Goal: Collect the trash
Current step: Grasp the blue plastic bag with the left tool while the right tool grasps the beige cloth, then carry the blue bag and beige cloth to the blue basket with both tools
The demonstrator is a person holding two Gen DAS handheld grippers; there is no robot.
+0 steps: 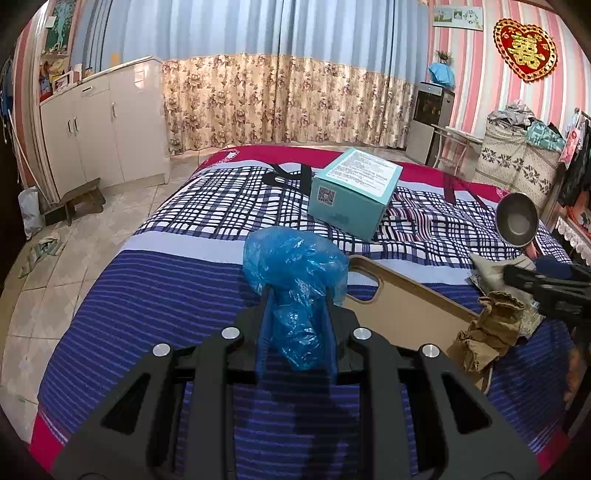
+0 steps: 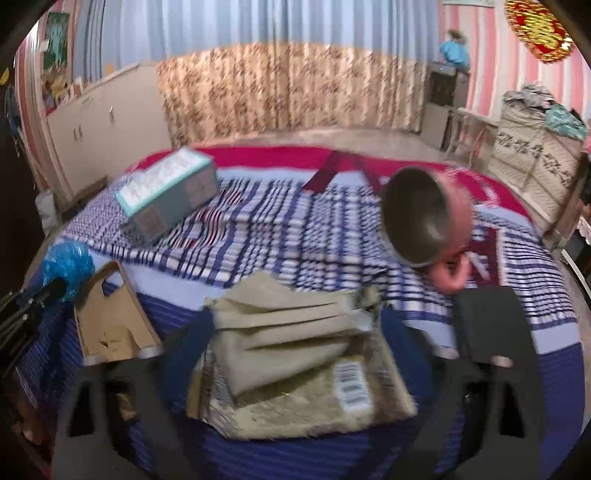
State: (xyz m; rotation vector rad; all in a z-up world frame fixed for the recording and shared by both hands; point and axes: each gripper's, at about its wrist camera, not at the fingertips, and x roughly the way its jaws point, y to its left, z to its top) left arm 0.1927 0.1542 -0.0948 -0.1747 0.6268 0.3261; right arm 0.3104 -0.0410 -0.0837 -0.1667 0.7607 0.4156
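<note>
Left claw [image 1: 295,295] pinches blue plastic bag [image 1: 295,269] over bed [image 1: 147,295]

Left wrist view: sharp, evenly lit indoor scene with soft daylight through the blue curtain [image 1: 280,33], a faint shadow on the bedspread [image 1: 155,295] beneath the left gripper [image 1: 295,295], and small glints on the blue plastic bag [image 1: 295,266]. Right wrist view: dimmer and smeared by motion blur, notably the bowl [image 2: 417,218] and box [image 2: 170,192]. Both show strong fisheye bending and dark corners.
</note>
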